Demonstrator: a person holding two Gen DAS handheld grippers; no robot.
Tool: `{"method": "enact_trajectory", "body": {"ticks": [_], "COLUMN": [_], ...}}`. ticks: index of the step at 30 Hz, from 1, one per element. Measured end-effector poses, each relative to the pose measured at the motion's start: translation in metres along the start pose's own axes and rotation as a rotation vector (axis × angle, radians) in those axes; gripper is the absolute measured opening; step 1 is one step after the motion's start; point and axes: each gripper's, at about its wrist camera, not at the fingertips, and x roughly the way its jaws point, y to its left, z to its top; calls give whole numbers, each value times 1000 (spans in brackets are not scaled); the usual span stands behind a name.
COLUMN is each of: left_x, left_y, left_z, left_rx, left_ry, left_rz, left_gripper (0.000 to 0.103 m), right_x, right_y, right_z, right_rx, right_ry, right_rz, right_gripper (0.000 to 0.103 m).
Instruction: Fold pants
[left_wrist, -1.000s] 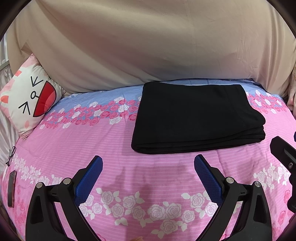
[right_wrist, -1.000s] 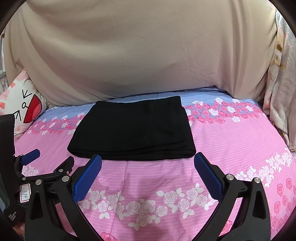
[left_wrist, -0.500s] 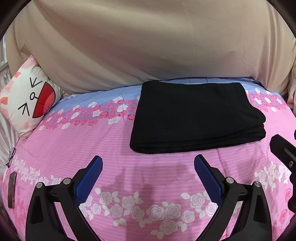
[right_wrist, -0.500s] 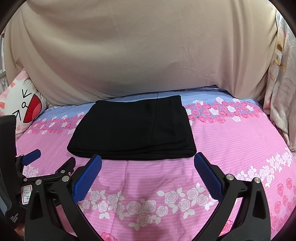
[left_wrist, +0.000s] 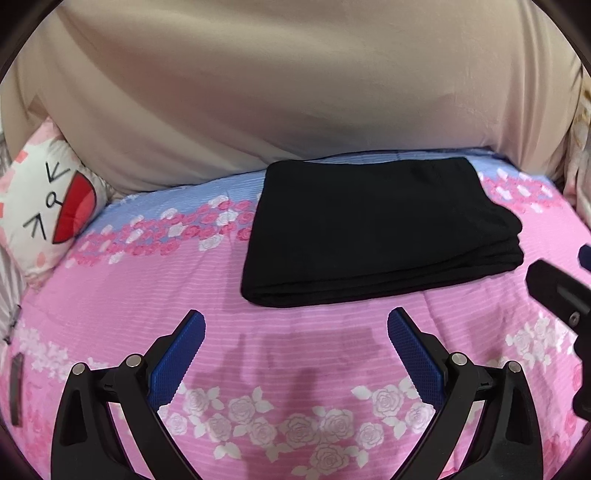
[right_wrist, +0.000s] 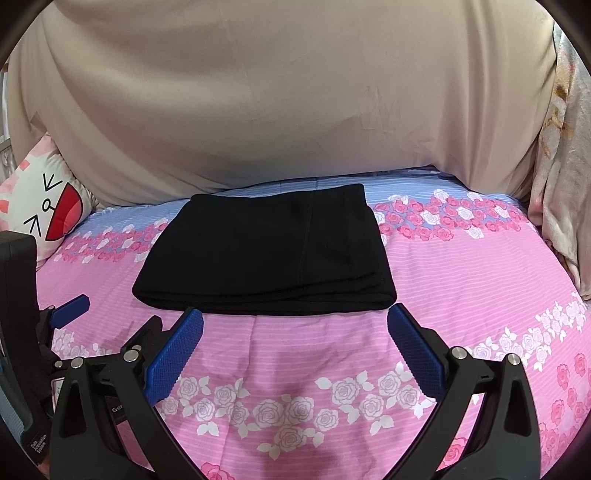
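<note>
The black pants (left_wrist: 376, 229) lie folded into a flat rectangle on the pink rose-print bedspread (left_wrist: 295, 369); they also show in the right wrist view (right_wrist: 266, 251). My left gripper (left_wrist: 295, 325) is open and empty, a short way in front of the fold's near edge. My right gripper (right_wrist: 295, 321) is open and empty, its blue pads (right_wrist: 173, 354) just short of the near edge of the pants. Neither gripper touches the cloth.
A beige sheet (left_wrist: 295, 92) hangs behind the bed. A cartoon-face pillow (left_wrist: 44, 206) sits at the far left. A pale floral cloth (right_wrist: 565, 184) hangs at the right. The other gripper's body shows at the right edge of the left view (left_wrist: 561, 295).
Both grippers have drawn back slightly from the folded pants and stay open. The pants have not moved.
</note>
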Motion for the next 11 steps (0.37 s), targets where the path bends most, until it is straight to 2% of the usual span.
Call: {"method": "enact_trajectory", "body": {"ticks": [2, 5, 7, 11], "left_x": [2, 4, 4, -7], "left_y": [0, 5, 7, 7], "left_z": [-1, 0, 0, -4], "left_rx": [3, -18, -14, -9], "left_ry": [3, 12, 46, 27], "left_rz": [-1, 58, 25, 7], "left_gripper": [98, 98, 98, 98], "right_x": [1, 1, 0, -4], "right_y": [0, -1, -2, -3], "right_z": [-1, -2, -4, -6], "right_rx": [1, 2, 3, 9], "right_ry": [3, 8, 9, 9], "right_rz": [0, -1, -2, -2], "right_gripper": [98, 98, 98, 98]}}
